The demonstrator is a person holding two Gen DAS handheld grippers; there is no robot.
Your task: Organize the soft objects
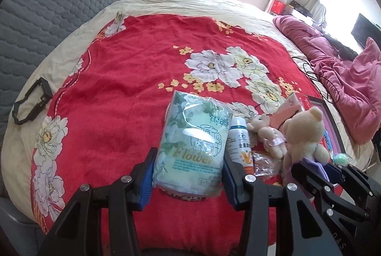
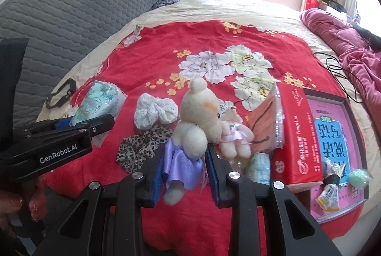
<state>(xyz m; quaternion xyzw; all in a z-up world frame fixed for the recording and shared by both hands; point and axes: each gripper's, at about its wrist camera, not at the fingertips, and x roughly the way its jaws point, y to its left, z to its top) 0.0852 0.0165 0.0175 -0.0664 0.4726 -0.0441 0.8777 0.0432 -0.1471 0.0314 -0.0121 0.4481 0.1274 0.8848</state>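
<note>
My left gripper (image 1: 188, 175) is shut on a pale green tissue pack (image 1: 194, 144) over the red floral blanket (image 1: 133, 60). The pack (image 2: 100, 102) and left gripper (image 2: 81, 123) also show in the right wrist view. My right gripper (image 2: 184, 165) is shut on a cream teddy bear (image 2: 200, 117) in a purple dress, held upright; the bear also shows in the left wrist view (image 1: 304, 134). A small bear in a pink dress (image 2: 234, 134) lies just beyond it. A white scrunchie (image 2: 154, 111) and a leopard-print scrunchie (image 2: 140, 146) lie left of the bear.
A red tissue box (image 2: 295, 136), an orange pouch (image 2: 263, 127), a pink-topped box (image 2: 333, 136) with small packets and a green ball (image 2: 358, 178) sit at right. A spray can (image 1: 239, 139) stands by the pack. A black clip (image 1: 31, 101) lies far left. A pink quilt (image 1: 345, 79) is heaped at right.
</note>
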